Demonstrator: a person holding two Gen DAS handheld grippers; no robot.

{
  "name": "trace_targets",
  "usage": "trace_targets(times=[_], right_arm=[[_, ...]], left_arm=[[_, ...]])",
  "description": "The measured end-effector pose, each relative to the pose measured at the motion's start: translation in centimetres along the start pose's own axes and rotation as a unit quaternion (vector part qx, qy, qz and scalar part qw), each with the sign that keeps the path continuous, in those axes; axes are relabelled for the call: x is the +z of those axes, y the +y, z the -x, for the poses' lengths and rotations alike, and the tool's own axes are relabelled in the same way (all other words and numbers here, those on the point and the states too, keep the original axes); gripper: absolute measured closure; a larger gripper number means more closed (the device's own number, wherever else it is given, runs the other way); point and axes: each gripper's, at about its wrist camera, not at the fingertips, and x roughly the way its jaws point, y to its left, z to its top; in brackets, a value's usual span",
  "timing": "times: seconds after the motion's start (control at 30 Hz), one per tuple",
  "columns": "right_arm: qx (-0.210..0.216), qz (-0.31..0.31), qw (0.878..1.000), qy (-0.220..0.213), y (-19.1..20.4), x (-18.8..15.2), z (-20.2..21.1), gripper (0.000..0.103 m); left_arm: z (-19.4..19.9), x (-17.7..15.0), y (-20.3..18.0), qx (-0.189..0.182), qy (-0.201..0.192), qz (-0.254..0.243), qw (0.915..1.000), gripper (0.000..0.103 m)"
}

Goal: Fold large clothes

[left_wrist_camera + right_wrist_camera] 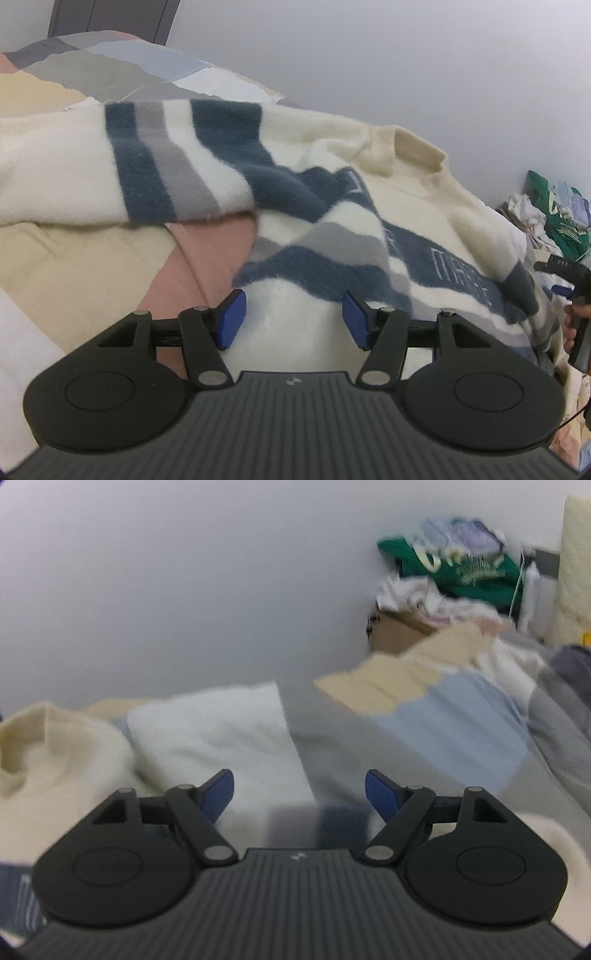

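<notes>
Plain pale wall behind, and a bed covered with a patchwork quilt in beige, pink, grey and light-blue blocks (110, 258), that's the whole workspace. Spread across it is the cream fluffy knit sweater with navy and grey stripes (417, 206). It lies mostly flat, collar toward the wall, lettered chest band showing, and one sleeve (177, 162) is thrown across the body so its striped part overlaps the front. My read is we're at the sleeve-folding stage: one sleeve is in, the body isn't folded yet.

Off at the far end of the bed there's a cardboard box heaped with a green printed garment and crumpled white laundry (443, 587), not part of this.

The left hand-held gripper (293, 319) hovers over the cream lower part of the sweater, blue pads apart, with fabric visible between them but nothing pinched as far as I can see. The right hand-held gripper (299, 794) is blurred and looks across the quilt and a whitish pillow (214, 734). Its jaws are spread wide and empty.

Next, I'd guess the right one needs to drop onto the other sleeve or the hem. Fluffy knit like this slips, so a deep pinch.
</notes>
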Motion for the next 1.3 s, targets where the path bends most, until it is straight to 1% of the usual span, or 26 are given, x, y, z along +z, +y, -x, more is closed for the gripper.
trace_targets(times=[0.03,0.07,0.1,0.17,0.23,0.27,0.3,0.33,0.37,0.4,0.43,0.47,0.5,0.57,0.63,0.67,0.77,0.8,0.83,0.93,1.0,1.07,1.13,1.2,1.27,1.3], right_arm=[[0.018,0.003,1.000,0.007,-0.4,-0.3,0.2,0.021],[0.034,0.010,0.999,0.014,-0.6,-0.6,0.2,0.016],[0.042,0.020,0.999,0.022,-0.6,-0.9,0.2,0.013],[0.033,0.047,0.998,0.037,-0.4,-1.3,-0.3,0.013],[0.010,0.061,0.995,0.080,0.3,-2.2,-1.0,0.013],[0.000,0.060,0.992,0.111,0.3,-2.6,-1.9,0.014],[-0.003,0.055,0.990,0.129,0.3,-3.2,-2.2,0.015],[-0.003,0.050,0.990,0.134,0.3,-3.5,-2.3,0.017],[0.003,0.054,0.990,0.129,0.5,-3.7,-2.1,0.029],[0.013,0.063,0.990,0.127,0.8,-3.8,-1.8,0.053],[0.015,0.084,0.988,0.126,1.3,-3.8,-1.4,0.065],[0.005,0.104,0.987,0.125,1.7,-3.9,-1.1,0.082],[0.002,0.114,0.986,0.124,1.9,-3.8,-0.6,0.088],[0.004,0.101,0.990,0.101,1.4,-2.7,0.4,0.090],[-0.001,0.074,0.995,0.071,0.4,-1.3,1.3,0.090],[-0.011,0.066,0.996,0.051,-0.1,-0.6,1.6,0.090],[-0.056,0.053,0.997,0.009,-1.6,0.4,1.2,0.090],[-0.071,0.052,0.996,0.004,-2.0,0.4,0.6,0.090],[-0.080,0.054,0.995,0.008,-2.5,0.2,-0.1,0.090],[-0.086,0.060,0.994,0.021,-2.9,-1.3,-1.6,0.090],[-0.081,0.056,0.995,0.016,-2.7,-2.1,-1.3,0.088],[-0.066,0.037,0.997,0.004,-2.8,-2.2,-0.3,0.085],[-0.054,0.021,0.998,0.003,-2.8,-2.0,1.2,0.077],[-0.048,0.022,0.999,-0.004,-2.4,-1.8,3.4,0.055],[-0.042,0.022,0.999,-0.008,-2.0,-1.8,6.0,0.048],[-0.040,0.019,0.999,-0.005,-1.8,-1.9,7.3,0.048]], left_arm=[[-0.1,0.0,-0.1,0.002,0.001,-0.003,1.0000,0.039],[-0.2,0.0,-0.2,0.003,0.001,-0.004,1.0000,0.039],[-0.3,-0.1,-0.2,0.003,0.003,-0.004,1.0000,0.039],[-0.3,-0.2,-0.2,0.002,0.004,-0.003,1.0000,0.039],[-0.1,-0.2,0.0,-0.005,0.000,0.004,1.0000,0.038],[-0.1,-0.2,0.2,-0.009,0.000,0.010,0.9999,0.038],[-0.1,-0.1,0.4,-0.012,0.001,0.016,0.9998,0.038],[-0.1,0.0,0.6,-0.015,0.001,0.022,0.9997,0.038],[-0.1,0.0,0.7,-0.017,0.002,0.028,0.9995,0.038],[-0.1,0.1,0.9,-0.018,0.002,0.033,0.9993,0.038],[0.0,0.2,1.0,-0.019,0.002,0.036,0.9992,0.038],[0.0,0.2,1.1,-0.018,0.002,0.037,0.9992,0.038],[0.0,0.2,1.2,-0.017,0.001,0.038,0.9991,0.038],[0.1,0.2,1.2,-0.016,0.001,0.037,0.9992,0.038],[0.3,0.1,1.0,-0.015,-0.001,0.029,0.9995,0.038],[0.4,0.0,0.9,-0.013,-0.002,0.019,0.9997,0.038],[0.9,-0.3,0.3,-0.011,-0.004,-0.006,0.9999,0.037],[1.2,-0.4,0.2,-0.014,-0.008,-0.012,0.9998,0.037],[1.3,-0.5,0.2,-0.019,-0.012,-0.015,0.9996,0.037],[1.4,-0.4,0.3,-0.024,-0.015,-0.017,0.9995,0.036],[1.4,-0.3,0.3,-0.023,-0.017,-0.017,0.9994,0.036],[1.4,-0.1,0.4,-0.022,-0.018,-0.013,0.9995,0.036],[1.7,0.0,0.5,-0.021,-0.020,-0.009,0.9995,0.036],[2.2,0.1,0.7,-0.022,-0.024,-0.005,0.9995,0.036],[2.9,0.0,0.9,-0.022,-0.024,0.001,0.9995,0.036],[3.1,-0.1,1.0,-0.023,-0.022,0.004,0.9995,0.036]])
